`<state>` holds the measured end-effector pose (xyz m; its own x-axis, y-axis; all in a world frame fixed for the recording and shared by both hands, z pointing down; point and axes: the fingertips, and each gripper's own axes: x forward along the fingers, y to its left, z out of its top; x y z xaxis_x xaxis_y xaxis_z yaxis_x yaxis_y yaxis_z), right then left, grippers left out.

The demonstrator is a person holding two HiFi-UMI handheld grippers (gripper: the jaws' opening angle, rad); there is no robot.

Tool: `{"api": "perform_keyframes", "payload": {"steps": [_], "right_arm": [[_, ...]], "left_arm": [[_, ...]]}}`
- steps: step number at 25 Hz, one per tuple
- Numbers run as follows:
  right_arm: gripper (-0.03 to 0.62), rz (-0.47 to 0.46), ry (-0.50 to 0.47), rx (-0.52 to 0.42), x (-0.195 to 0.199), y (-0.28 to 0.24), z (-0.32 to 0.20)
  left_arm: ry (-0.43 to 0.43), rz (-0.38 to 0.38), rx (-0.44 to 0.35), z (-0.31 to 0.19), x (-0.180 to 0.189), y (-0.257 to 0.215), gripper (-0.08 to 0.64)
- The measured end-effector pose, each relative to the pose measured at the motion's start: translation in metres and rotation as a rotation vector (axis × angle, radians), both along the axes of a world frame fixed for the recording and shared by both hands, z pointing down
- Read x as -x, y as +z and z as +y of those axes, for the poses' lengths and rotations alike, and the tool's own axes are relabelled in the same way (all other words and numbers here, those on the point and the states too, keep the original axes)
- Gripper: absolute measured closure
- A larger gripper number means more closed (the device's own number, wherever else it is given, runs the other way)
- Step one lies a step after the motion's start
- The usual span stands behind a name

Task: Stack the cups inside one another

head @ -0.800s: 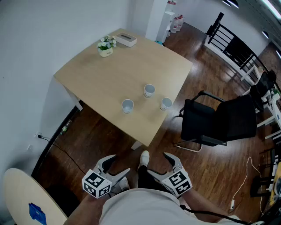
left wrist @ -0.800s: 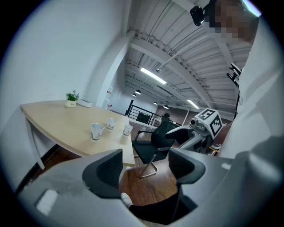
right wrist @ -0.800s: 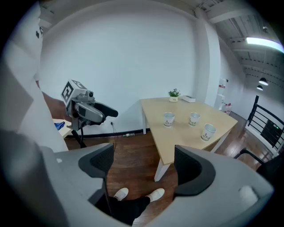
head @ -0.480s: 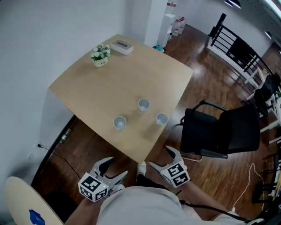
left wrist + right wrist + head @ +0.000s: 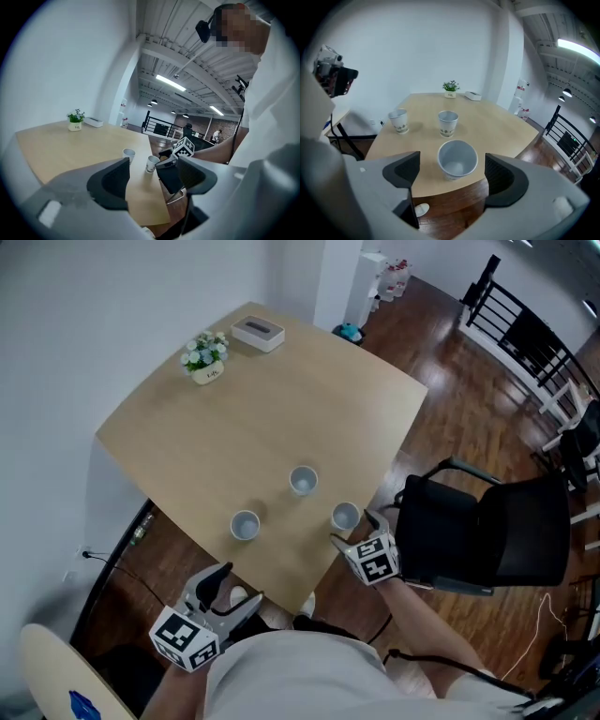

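My left tongs (image 5: 234,589) hang open and empty off the near edge of the table (image 5: 281,399). Their own view shows only two cups, and I can't find the third there. My right tongs (image 5: 354,528) gape wide, gripping nothing. The nearest cup (image 5: 457,159) stands upright just ahead, centred between the jaws by the table's edge. The middle cup (image 5: 448,123) and the left cup (image 5: 398,120) stand farther in, apart.

Left tongs (image 5: 152,164) and right tongs (image 5: 452,159) grey, black pads (image 5: 110,183), checkered cubes (image 5: 185,639); white shirt (image 5: 291,676)
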<state>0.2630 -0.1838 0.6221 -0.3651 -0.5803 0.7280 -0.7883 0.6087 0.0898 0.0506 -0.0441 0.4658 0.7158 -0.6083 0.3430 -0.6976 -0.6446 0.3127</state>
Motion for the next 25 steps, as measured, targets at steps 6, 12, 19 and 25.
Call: {"api": "perform_keyframes", "payload": {"steps": [6, 12, 19, 25], "right_arm": [[0.166, 0.017, 0.066, 0.073, 0.001, 0.038, -0.025], [0.218, 0.022, 0.169, 0.078, -0.002, 0.024, -0.025], [0.221, -0.023, 0.177, 0.012, 0.023, -0.046, -0.039], [0.221, -0.040, 0.148, -0.049, 0.054, -0.078, -0.066]], "left_arm": [[0.054, -0.016, 0.022, -0.021, 0.027, -0.002, 0.221], [0.117, -0.011, 0.011, -0.044, 0.056, -0.010, 0.221], [0.186, 0.022, 0.004, -0.062, 0.071, -0.010, 0.221], [0.213, 0.045, -0.003, -0.075, 0.084, -0.006, 0.221]]}}
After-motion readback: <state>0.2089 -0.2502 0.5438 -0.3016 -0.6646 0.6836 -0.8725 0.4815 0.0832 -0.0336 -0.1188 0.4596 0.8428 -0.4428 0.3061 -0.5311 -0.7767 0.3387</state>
